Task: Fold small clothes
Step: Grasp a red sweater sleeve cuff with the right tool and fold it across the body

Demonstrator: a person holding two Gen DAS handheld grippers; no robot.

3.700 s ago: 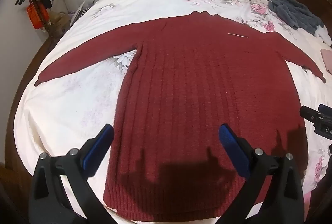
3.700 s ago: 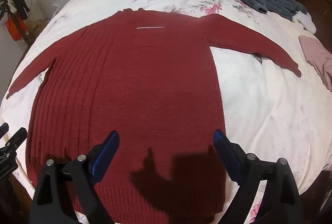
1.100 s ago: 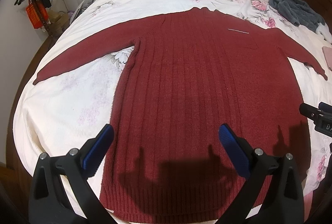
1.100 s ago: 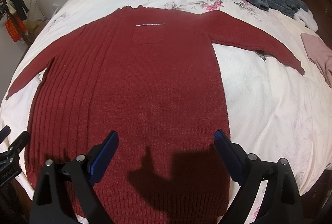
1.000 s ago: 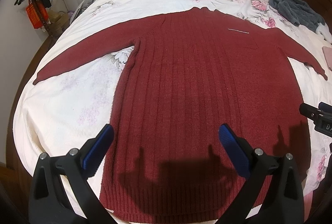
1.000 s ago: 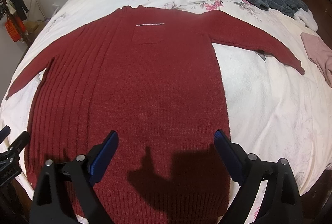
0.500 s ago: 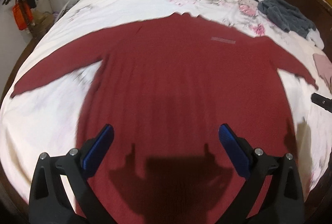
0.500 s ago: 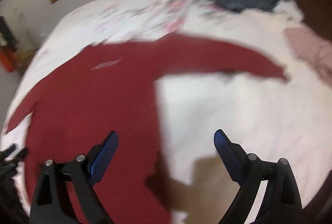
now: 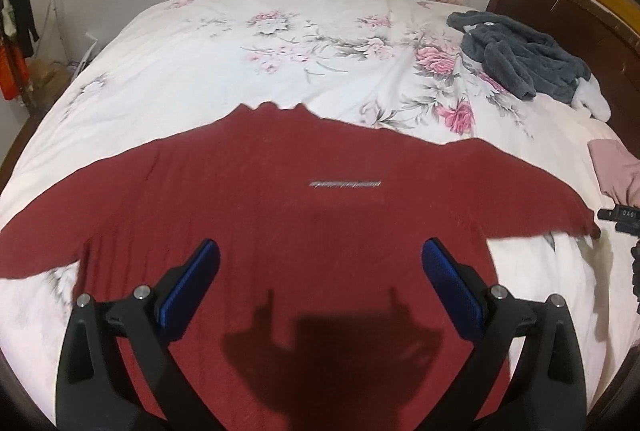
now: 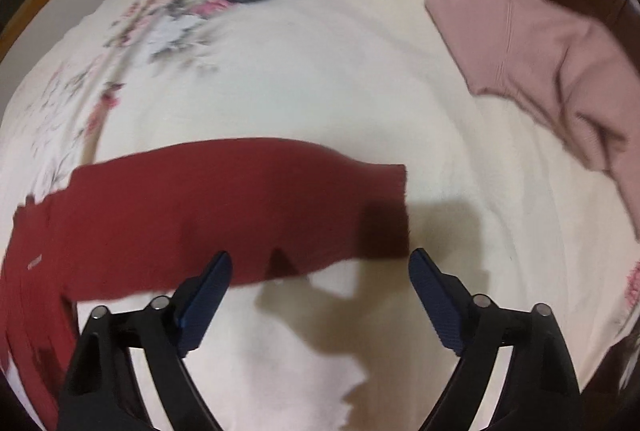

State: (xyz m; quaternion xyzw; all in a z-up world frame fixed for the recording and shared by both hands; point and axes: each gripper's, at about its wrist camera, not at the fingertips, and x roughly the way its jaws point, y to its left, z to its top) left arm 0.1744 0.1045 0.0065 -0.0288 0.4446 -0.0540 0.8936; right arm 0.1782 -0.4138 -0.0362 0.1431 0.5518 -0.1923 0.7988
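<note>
A dark red knit sweater (image 9: pixel 280 215) lies flat on the bed, sleeves spread to both sides. My left gripper (image 9: pixel 320 263) hovers open above its chest, just below the small white label (image 9: pixel 345 184). In the right wrist view the sweater's right sleeve (image 10: pixel 224 207) stretches across the sheet, its cuff (image 10: pixel 386 207) pointing right. My right gripper (image 10: pixel 320 271) stands open just in front of that cuff end, nothing between its fingers. Part of the right gripper (image 9: pixel 624 219) shows at the right edge of the left wrist view.
The white floral bedspread (image 9: pixel 280 43) covers the bed. A grey fleece garment (image 9: pixel 520 59) lies near the dark wooden headboard (image 9: pixel 580 15). A pink garment (image 10: pixel 552 67) lies to the right of the sleeve. A window and curtain are at the far wall.
Both grippers moved forward up the sweater. The left went from the hem to the chest. The right swung right, from over the body to the right sleeve's cuff.
</note>
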